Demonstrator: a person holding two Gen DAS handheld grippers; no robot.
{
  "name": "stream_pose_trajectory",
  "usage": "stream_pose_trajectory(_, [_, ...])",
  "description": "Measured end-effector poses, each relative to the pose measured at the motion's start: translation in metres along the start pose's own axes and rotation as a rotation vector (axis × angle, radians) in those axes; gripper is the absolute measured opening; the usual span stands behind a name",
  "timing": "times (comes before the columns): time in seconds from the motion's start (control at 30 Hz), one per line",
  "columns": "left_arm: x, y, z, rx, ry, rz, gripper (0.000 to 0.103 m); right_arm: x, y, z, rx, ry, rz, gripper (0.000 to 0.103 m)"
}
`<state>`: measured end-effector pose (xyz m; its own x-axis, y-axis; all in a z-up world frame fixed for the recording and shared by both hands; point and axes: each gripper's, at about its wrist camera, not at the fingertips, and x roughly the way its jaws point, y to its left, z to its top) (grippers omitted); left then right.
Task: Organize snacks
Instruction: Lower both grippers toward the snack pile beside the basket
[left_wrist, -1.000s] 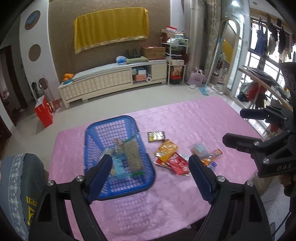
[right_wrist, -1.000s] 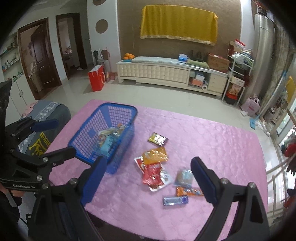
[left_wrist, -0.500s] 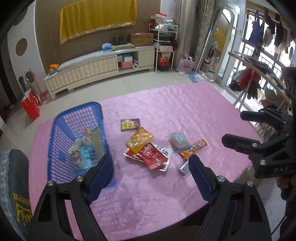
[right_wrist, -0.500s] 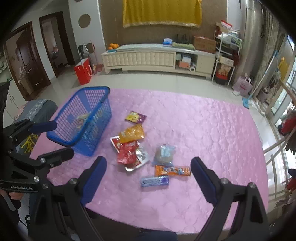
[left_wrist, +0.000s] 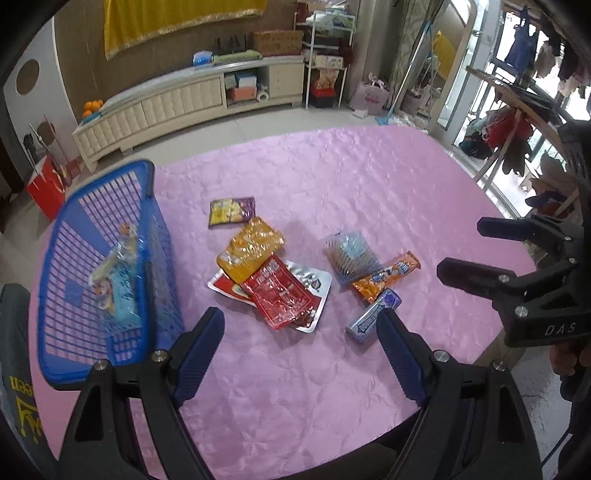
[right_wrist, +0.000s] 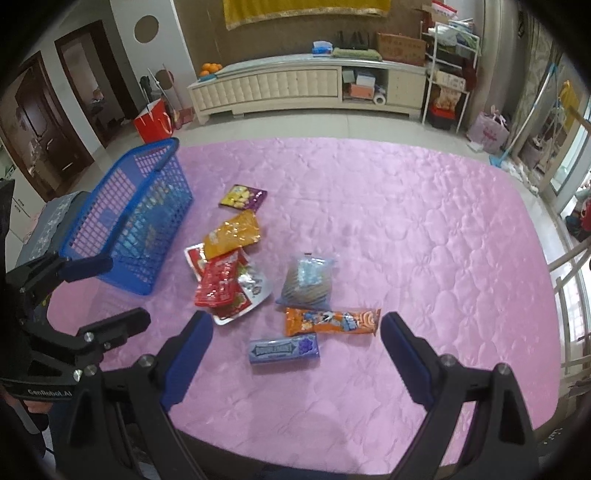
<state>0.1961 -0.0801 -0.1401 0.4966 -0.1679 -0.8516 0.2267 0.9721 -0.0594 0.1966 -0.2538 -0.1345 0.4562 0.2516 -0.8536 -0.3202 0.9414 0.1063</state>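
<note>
On the pink table cover (right_wrist: 406, 221), the loose snacks lie in a cluster near the middle, to the right of the blue basket (right_wrist: 122, 229). The basket stands on the cover's left side and already holds a few packets (left_wrist: 118, 280); what they are is hard to make out through the mesh.

Farthest back lies a small purple-and-yellow packet (right_wrist: 243, 196). In front of it an orange pouch (right_wrist: 232, 233) overlaps a red packet (right_wrist: 218, 282), which rests on a silver one (right_wrist: 255, 286). To the right is a clear bag (right_wrist: 308, 282), then an orange bar (right_wrist: 332, 320), and nearest of all a blue gum box (right_wrist: 284, 349), just beside the bar.

The left gripper (left_wrist: 301, 328) hangs above the cover with its jaws wide apart and nothing between them; the red packet and gum box show beyond its tips. The right gripper (right_wrist: 297, 332) is likewise spread wide and empty, above the gum box and orange bar, touching neither.
</note>
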Motion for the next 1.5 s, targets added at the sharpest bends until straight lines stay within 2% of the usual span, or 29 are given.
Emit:
stream_pose_trajectory(0.23, [0.040, 0.007, 0.005, -0.042, 0.061, -0.013, 0.083, 0.035, -0.015, 0.008, 0.018, 0.048, 0.004, 0.094])
stream_pose_trajectory(0.47, [0.080, 0.027, 0.013, -0.158, 0.141, -0.039, 0.083, 0.067, -0.033, 0.017, 0.068, 0.089, 0.030, 0.094])
stream_pose_trajectory(0.57, [0.095, 0.031, 0.018, -0.176, 0.166, -0.023, 0.083, 0.078, -0.036, 0.020, 0.081, 0.107, 0.032, 0.094])
stream_pose_trajectory(0.73, [0.120, 0.038, 0.027, -0.214, 0.210, 0.015, 0.083, 0.086, -0.039, 0.020, 0.087, 0.104, 0.034, 0.094])
stream_pose_trajectory(0.93, [0.150, 0.038, 0.032, -0.211, 0.244, 0.042, 0.083, 0.095, -0.040, 0.022, 0.084, 0.114, 0.031, 0.094])
stream_pose_trajectory(1.13, [0.166, 0.044, 0.021, -0.240, 0.282, 0.061, 0.083, 0.100, -0.041, 0.018, 0.080, 0.125, 0.024, 0.094])
stream_pose_trajectory(1.2, [0.164, 0.045, 0.016, -0.244, 0.260, 0.043, 0.082, 0.101, -0.041, 0.016, 0.081, 0.127, 0.023, 0.094])
stream_pose_trajectory(1.27, [0.161, 0.046, 0.012, -0.239, 0.253, 0.039, 0.068, 0.102, -0.042, 0.015, 0.085, 0.128, 0.023, 0.094])
stream_pose_trajectory(1.43, [0.148, 0.047, 0.009, -0.221, 0.231, 0.014, 0.043, 0.107, -0.042, 0.014, 0.107, 0.143, 0.030, 0.094])
stream_pose_trajectory(1.5, [0.144, 0.049, 0.005, -0.220, 0.243, 0.008, 0.039, 0.112, -0.042, 0.015, 0.122, 0.152, 0.035, 0.094])
